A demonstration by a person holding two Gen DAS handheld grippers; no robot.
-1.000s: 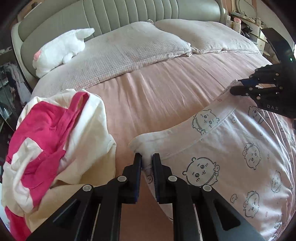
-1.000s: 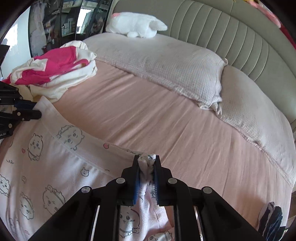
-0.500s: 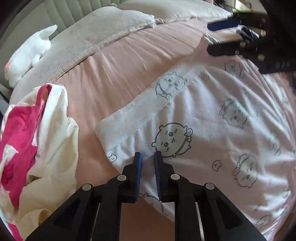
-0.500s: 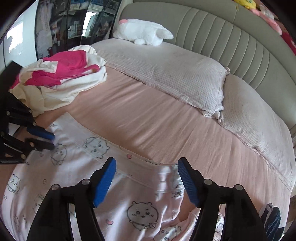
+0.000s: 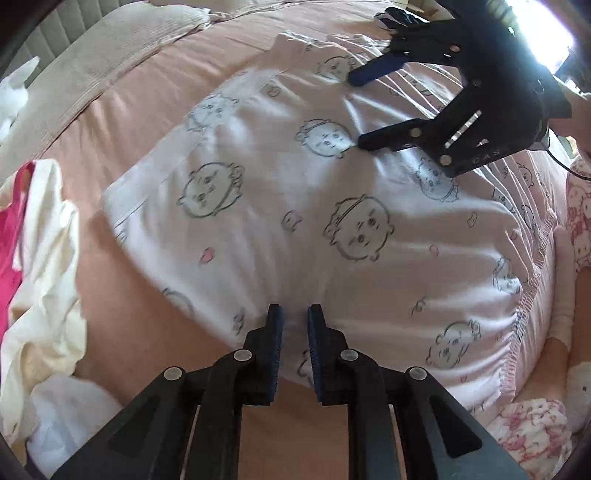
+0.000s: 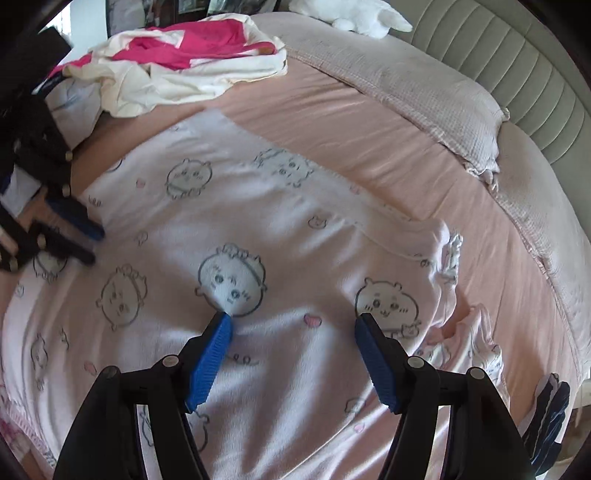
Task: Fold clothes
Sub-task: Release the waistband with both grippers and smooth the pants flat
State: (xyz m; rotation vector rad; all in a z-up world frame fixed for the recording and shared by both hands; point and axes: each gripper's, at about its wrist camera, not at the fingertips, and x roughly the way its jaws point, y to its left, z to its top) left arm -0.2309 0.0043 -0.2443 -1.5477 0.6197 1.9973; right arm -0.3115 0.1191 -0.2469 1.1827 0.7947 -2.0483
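Jaws: left gripper (image 5: 294,315) nearly closed, empty; right gripper (image 6: 293,325) wide apart over cartoon-print garment (image 6: 280,229).

A pink bed sheet (image 6: 369,155) is spread over the bed. Two beige textured pillows (image 6: 399,85) are laid along a grey-green padded headboard (image 6: 517,62). A white plush toy (image 6: 354,16) is set on the far pillow. A dark striped item (image 6: 550,413) is seen at the bed's edge, too small to identify.
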